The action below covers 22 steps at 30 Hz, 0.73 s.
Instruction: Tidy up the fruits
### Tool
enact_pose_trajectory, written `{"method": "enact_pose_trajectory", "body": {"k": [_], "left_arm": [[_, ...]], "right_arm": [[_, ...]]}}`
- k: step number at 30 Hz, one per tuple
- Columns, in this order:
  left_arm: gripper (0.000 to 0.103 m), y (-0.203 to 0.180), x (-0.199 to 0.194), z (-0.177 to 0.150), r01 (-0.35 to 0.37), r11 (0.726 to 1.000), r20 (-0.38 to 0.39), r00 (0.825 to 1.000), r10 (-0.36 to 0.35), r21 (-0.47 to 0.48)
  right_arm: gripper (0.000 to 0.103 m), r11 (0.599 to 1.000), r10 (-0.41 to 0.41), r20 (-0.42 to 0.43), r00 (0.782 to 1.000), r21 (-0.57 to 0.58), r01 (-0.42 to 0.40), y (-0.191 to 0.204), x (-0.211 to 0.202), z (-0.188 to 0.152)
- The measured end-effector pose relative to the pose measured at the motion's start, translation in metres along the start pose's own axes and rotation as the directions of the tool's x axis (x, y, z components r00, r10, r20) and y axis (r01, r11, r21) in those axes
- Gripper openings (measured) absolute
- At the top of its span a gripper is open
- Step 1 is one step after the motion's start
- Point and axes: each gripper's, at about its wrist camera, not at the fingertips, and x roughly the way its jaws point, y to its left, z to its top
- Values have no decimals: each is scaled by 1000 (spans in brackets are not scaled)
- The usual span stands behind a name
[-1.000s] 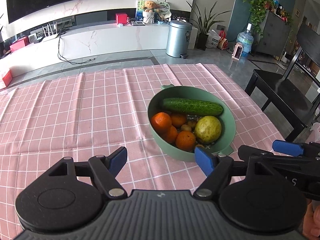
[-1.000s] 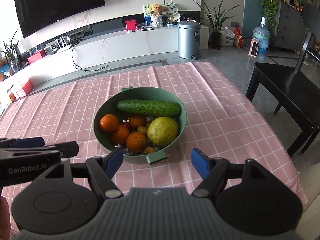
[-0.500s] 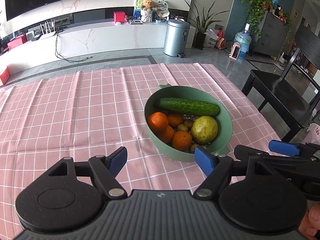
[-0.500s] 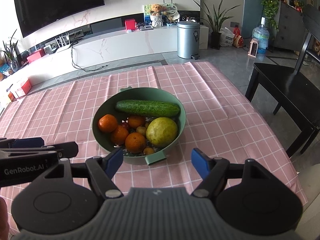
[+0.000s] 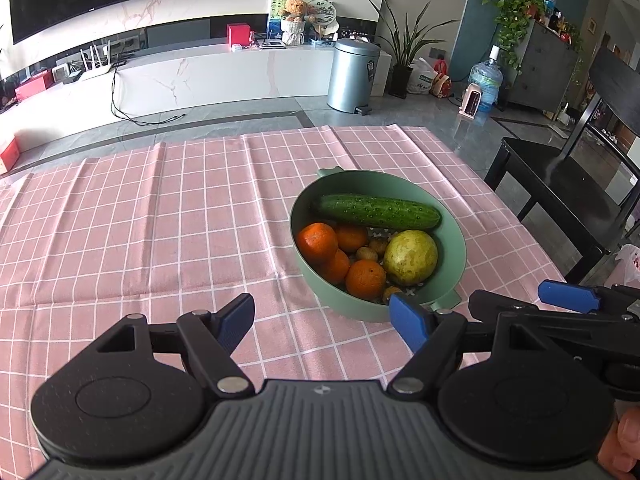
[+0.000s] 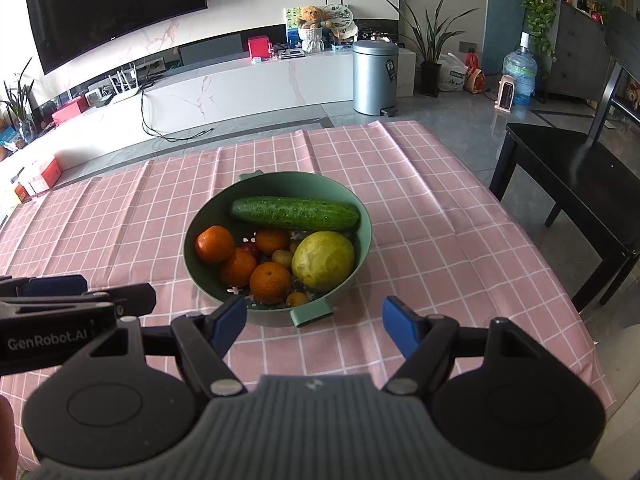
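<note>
My left gripper (image 5: 322,316) and right gripper (image 6: 314,320), both spread wide and empty, hover near the green bowl (image 6: 360,216) holding cucumber (image 6: 294,213), oranges (image 6: 270,282) and a yellow-green fruit (image 6: 323,260): fruits gathered, which fits sorting done or pending.

The bowl's (image 5: 452,276) near rim is partly hidden behind the left gripper's blue fingers (image 5: 406,322). Small fruits (image 6: 282,258) among the oranges (image 6: 270,282) are too small to name. The right gripper (image 5: 568,298) is cut off at the frame's edge, as is the chair (image 6: 576,168).
</note>
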Motion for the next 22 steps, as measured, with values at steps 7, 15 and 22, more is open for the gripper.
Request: {"method": "enact_pose_trajectory", "body": {"k": [7, 15, 22], "left_arm": [[90, 1, -1, -1, 4, 1000, -5, 1000, -4, -4], [90, 1, -1, -1, -1, 1000, -7, 1000, 1, -5], [90, -3, -3, -3, -5, 1000, 4, 1000, 5, 7]], "right_arm": [[72, 1000, -3, -5, 1000, -3, 3, 2, 2, -1], [72, 1000, -2, -6, 1000, -2, 2, 2, 3, -2], [72, 1000, -5, -8, 1000, -1, 5, 2, 3, -2]]}}
